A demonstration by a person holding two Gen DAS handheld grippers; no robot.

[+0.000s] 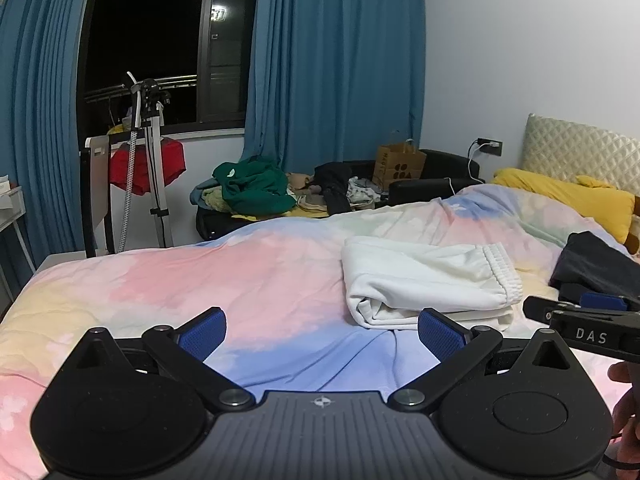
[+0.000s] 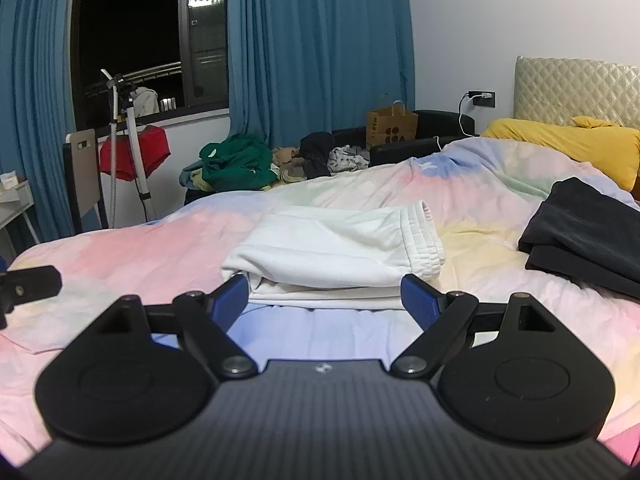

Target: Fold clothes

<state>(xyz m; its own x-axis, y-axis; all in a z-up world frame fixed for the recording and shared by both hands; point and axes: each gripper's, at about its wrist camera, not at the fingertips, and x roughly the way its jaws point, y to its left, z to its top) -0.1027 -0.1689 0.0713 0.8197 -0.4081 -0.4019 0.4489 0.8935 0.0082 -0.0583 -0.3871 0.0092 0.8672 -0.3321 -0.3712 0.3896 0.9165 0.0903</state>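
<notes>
Hidden or cut off: right gripper (image 1: 560, 312) shows in the left wrist view only as a black finger and blue pad entering from the right edge; a hand (image 1: 624, 412) behind it is mostly cropped. Dark folded garment (image 2: 580, 236) runs off the right edge in both views. Window (image 2: 128, 32) shows only black night and a light reflection; the view outside cannot be made out.

Around: pastel duvet (image 2: 120, 248) covers the bed beneath both tools. Beyond its far side, a heap of clothes with a green garment (image 2: 236, 164) on top; what the heap rests on is hard to tell. A brown paper bag (image 2: 392, 124) stands right of the heap, contents not visible. A yellow pillow (image 2: 560, 140) lies far right, against a quilted headboard (image 2: 576, 88). A white stand (image 2: 136, 160) with a red garment (image 2: 136, 152) is far left.

Task item: white folded trousers (image 2: 336, 248) lie on the duvet just ahead of the right gripper (image 2: 324, 300), waistband to the right; ahead and right of the left gripper (image 1: 322, 336).

Tools: both released, jaws spread wide, nothing between the pads.
</notes>
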